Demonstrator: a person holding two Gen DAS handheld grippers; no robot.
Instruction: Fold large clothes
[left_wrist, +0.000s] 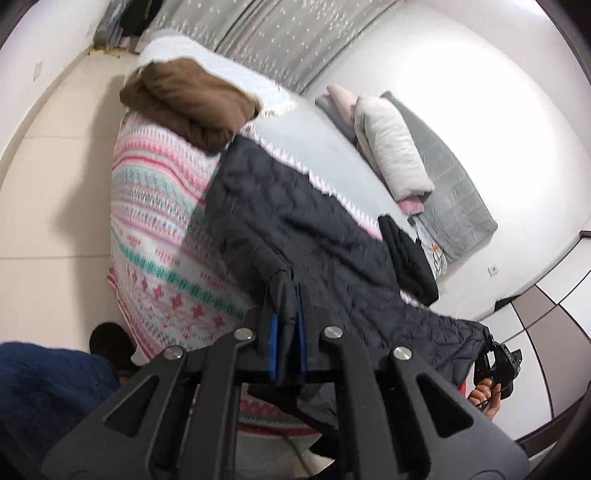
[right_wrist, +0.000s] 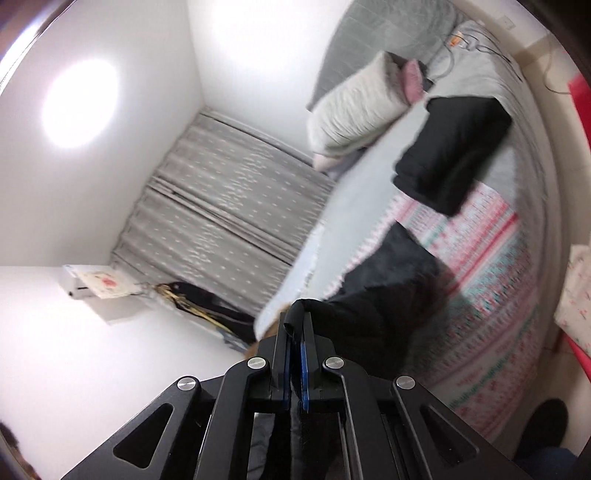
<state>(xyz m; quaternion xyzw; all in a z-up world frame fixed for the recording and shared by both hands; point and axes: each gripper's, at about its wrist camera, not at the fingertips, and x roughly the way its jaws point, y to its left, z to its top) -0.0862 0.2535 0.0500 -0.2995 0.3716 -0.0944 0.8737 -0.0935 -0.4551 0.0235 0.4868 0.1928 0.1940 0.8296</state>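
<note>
A white-walled bedroom with a pale tiled floor (left_wrist: 55, 206) and grey dotted curtains (left_wrist: 280, 33) holds a bed (left_wrist: 332, 147) under a pink, white and teal patterned blanket (left_wrist: 159, 206). A dark quilted jacket (left_wrist: 295, 229) stretches across the blanket, reaching from the bed's middle to both grippers at its near edge. The left gripper (left_wrist: 288, 332) is clamped on a fold of the jacket's edge, the fabric pinched between its blue pads. The right gripper (right_wrist: 294, 343) is likewise closed on a bunched bit of the jacket, which hangs down between its arms. A brown folded garment (left_wrist: 192, 107) lies on the far end of the blanket, just beyond the jacket. A black folded garment (left_wrist: 406, 258) sits beside the jacket toward the pillows (left_wrist: 391, 144). The right-wrist view is blurred, so whether the jacket's far part still rests flat there is hard to say.
</note>
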